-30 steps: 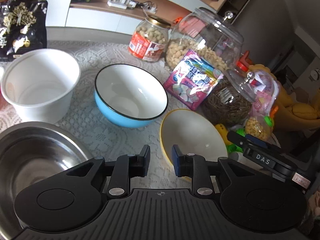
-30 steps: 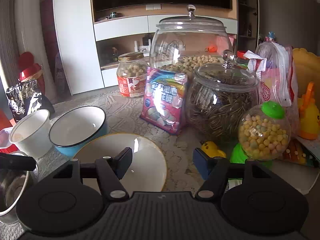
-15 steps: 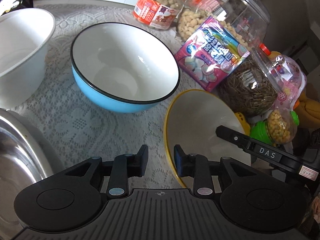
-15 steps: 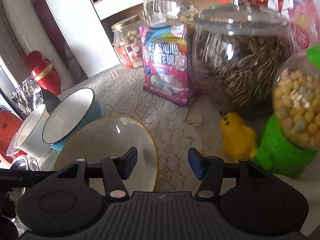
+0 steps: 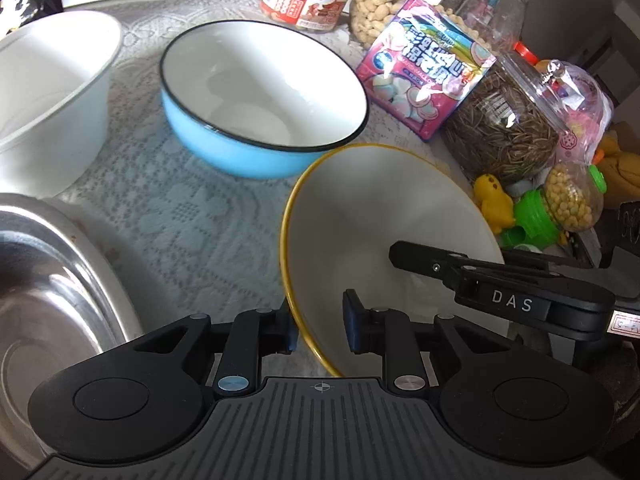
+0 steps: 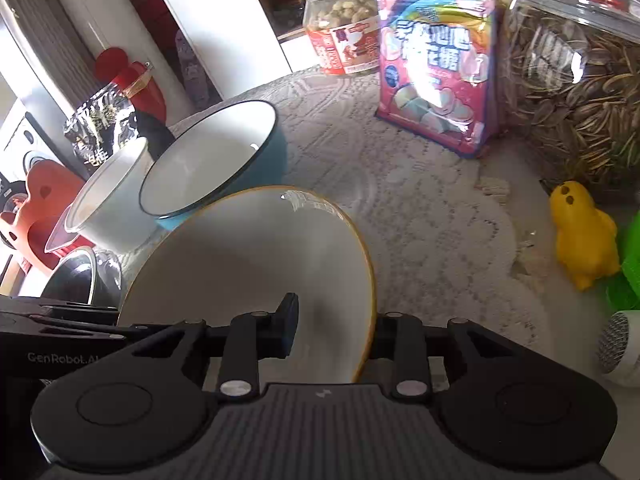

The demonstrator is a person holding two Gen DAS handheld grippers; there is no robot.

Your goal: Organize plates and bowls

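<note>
A yellow-rimmed white bowl (image 5: 384, 232) sits on the lace tablecloth; it also shows in the right wrist view (image 6: 248, 264). My left gripper (image 5: 318, 328) is open and straddles its near left rim, one finger outside, one inside. My right gripper (image 6: 334, 330) is open and straddles the opposite rim; its finger (image 5: 424, 258) shows inside the bowl in the left wrist view. A blue bowl (image 5: 260, 96) with a black rim stands behind it. A white bowl (image 5: 48, 92) is at far left. A steel bowl (image 5: 52, 280) is at near left.
Snack jars (image 5: 500, 120), a pink marshmallow bag (image 5: 424, 76), a yellow duck toy (image 6: 582, 236) and a green candy dispenser (image 5: 556, 208) crowd the right side. A black snack bag (image 6: 100, 124) and red items (image 6: 132, 80) stand at the far left.
Both grippers moved in and down onto the yellow-rimmed bowl; each now has the rim between its fingers. The right gripper's opening has narrowed a little.
</note>
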